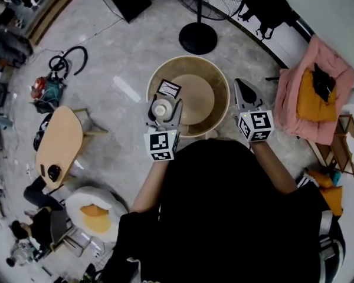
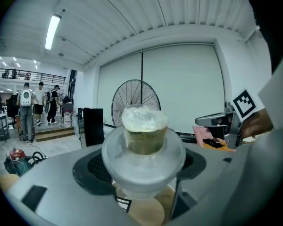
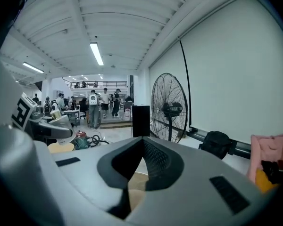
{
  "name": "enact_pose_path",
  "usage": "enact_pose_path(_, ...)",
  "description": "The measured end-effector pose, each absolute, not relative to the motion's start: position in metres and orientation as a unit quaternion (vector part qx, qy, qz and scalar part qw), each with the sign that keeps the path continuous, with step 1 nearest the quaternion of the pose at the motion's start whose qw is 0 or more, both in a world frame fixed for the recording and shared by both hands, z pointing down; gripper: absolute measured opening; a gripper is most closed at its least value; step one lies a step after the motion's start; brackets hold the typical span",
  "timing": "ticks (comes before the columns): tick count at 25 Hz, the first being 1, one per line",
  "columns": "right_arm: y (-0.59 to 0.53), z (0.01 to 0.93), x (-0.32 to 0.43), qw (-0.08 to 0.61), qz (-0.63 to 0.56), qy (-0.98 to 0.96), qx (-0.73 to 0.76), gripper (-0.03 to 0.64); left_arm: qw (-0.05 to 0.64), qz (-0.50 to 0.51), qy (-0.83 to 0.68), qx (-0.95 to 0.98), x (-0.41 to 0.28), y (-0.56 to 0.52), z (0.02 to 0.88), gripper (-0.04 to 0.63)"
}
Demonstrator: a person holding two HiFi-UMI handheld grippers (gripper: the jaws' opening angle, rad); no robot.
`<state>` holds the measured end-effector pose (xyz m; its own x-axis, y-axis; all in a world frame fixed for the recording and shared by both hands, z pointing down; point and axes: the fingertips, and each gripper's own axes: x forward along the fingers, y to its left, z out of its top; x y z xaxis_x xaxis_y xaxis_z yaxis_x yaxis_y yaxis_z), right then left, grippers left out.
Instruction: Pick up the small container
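Clamping the small container (image 2: pixel 144 126) over the round table (image 1: pixel 219 78) in head view, your left gripper (image 1: pixel 163 106) alone reveals brownish filling, white top. Right gripper (image 3: pixel 141 142): jaws together, empty.

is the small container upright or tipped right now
Upright. The small container sits level between the left tongs, and the head view looks straight down on its round top.

The small container (image 2: pixel 144 145) is a round, clear plastic tub with a wide frosted rim. Its narrower body shows olive-brown contents under a whitish, crinkled top. It stands upright, clamped between the jaws of the left gripper (image 2: pixel 144 169), near their tips.
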<state>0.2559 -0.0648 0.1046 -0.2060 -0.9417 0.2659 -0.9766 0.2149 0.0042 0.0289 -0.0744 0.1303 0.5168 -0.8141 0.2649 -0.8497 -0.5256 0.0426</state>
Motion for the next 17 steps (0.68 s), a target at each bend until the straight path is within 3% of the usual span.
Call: enact_pose_path(17,-0.071,0.109,0.280,0.107,0.083,-0.790,0.598,0.014,0.102,0.118,-0.508,0.847,0.044,-0.069,0.148,0.350)
